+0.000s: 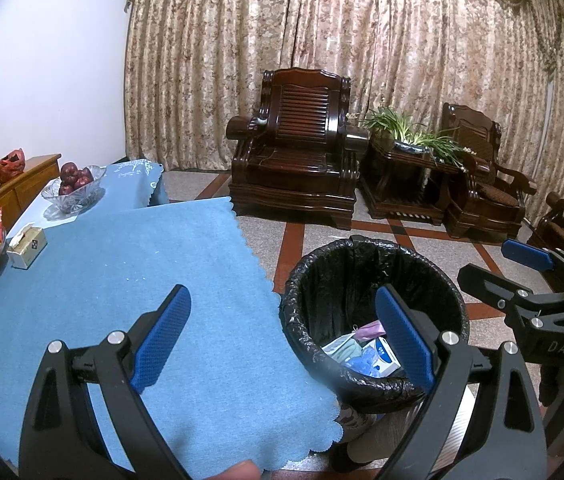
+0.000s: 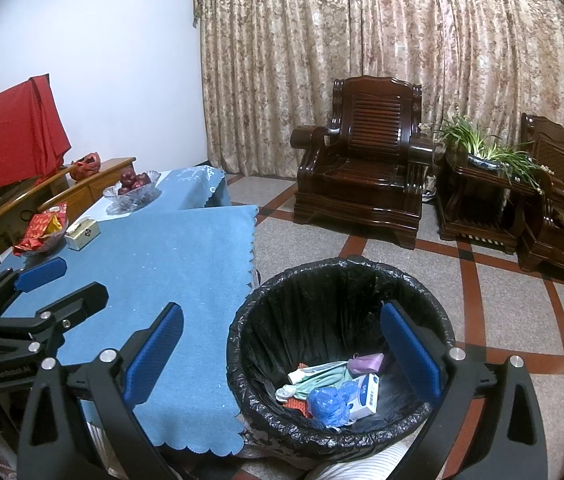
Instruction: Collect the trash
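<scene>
A round bin [image 1: 338, 280] [image 2: 314, 304] with a black liner stands on the floor at the table's right edge. Inside lie a white box [image 2: 366, 396], a crumpled blue bag [image 2: 328, 402], a purple scrap [image 2: 368, 362] and a pale wrapper [image 2: 314, 376]. My left gripper [image 1: 282, 336] is open and holds nothing, with one finger over the blue tablecloth [image 1: 121, 272] and the other over the bin. My right gripper [image 2: 282, 354] is open too and straddles the bin's left rim. Each one shows from the side in the other's view: right gripper [image 1: 506, 270], left gripper [image 2: 59, 286].
On the blue-clothed table [image 2: 169, 256] sit a tissue box [image 2: 81, 234], a glass bowl of apples [image 2: 131, 188] and a dish of red wrappers [image 2: 41, 232]. Dark wooden armchairs [image 2: 362, 184] and a potted plant [image 2: 478, 148] line the curtain. Tiled floor lies between.
</scene>
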{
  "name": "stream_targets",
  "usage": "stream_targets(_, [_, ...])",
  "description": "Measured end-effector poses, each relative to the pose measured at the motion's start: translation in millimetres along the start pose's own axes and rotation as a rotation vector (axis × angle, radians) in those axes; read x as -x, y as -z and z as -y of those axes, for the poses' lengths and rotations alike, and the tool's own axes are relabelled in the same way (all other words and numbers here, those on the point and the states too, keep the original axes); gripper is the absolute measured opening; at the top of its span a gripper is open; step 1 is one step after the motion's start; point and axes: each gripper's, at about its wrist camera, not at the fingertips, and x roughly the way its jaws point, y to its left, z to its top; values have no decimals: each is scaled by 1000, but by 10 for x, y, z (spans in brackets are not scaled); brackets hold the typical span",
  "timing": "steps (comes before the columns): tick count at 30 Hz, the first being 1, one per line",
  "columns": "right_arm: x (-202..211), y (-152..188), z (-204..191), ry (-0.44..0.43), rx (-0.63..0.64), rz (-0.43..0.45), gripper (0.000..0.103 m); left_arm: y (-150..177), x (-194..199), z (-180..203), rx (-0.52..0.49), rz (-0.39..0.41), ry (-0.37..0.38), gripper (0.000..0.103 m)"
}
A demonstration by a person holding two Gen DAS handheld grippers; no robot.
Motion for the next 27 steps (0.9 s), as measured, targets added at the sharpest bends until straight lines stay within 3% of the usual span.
stream_targets(27, [1,37,10,-1,0,-6,97,24,17,-8,1,-5,0,91])
